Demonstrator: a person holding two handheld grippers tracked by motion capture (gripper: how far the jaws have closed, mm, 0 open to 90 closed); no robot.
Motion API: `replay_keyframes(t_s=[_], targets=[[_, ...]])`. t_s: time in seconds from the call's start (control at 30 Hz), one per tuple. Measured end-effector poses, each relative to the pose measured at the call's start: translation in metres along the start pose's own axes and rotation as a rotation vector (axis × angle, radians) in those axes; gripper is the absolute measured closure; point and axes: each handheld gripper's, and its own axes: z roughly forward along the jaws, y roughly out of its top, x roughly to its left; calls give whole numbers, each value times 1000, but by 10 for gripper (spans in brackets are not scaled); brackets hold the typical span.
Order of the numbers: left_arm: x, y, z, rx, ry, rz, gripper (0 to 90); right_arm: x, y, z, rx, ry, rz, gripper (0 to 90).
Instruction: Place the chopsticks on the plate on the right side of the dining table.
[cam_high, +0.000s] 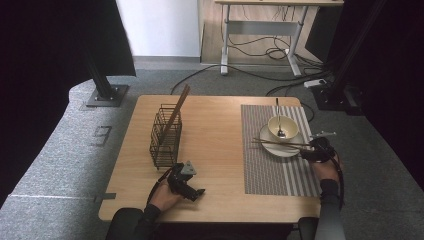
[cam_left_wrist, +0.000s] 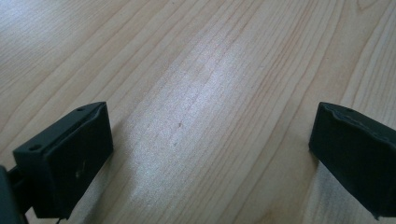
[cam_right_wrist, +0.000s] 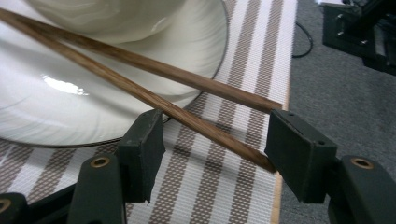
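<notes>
2 chopsticks (cam_right_wrist: 154, 88) lie across the saucer (cam_right_wrist: 56, 116), ends between the right gripper's (cam_right_wrist: 215, 144) released fingers; behind, a bowl (cam_high: 283, 127) with spoon (cam_high: 279, 120). Left gripper (cam_left_wrist: 210, 154), fingers parted, rests on bare bench (cam_left_wrist: 201, 70) near the wire basket (cam_high: 165, 135).

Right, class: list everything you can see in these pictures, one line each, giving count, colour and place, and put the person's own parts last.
Light wooden table: one, pale wood, centre of the high view.
Striped woven placemat: one, brown and white, right part of the table.
White round plate: one, white, on the placemat.
Cream bowl: one, cream, on the plate.
Metal spoon: one, silver, standing in the bowl.
Brown wooden chopsticks: two, brown, lying across the plate, ends between the right gripper's jaws.
Black wire basket: one, black, left part of the table, brown sticks leaning in it.
Left gripper: one, black, open over bare table.
Right gripper: one, black, open around the chopstick ends.
</notes>
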Motion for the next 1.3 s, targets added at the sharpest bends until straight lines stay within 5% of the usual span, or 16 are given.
replay_keyframes(t_s=[0.7, 1.0, 1.3], targets=[[0, 0, 0, -2, -2, -2, 0, -8, -3, 3, -55, -66, 61, 330], [0, 0, 1, -6, -3, -2, 0, -9, -9, -4, -112, -5, 97, 257], [0, 0, 1, -6, -3, -3, 0, 7, -10, -8, -170, 62, 58, 127]])
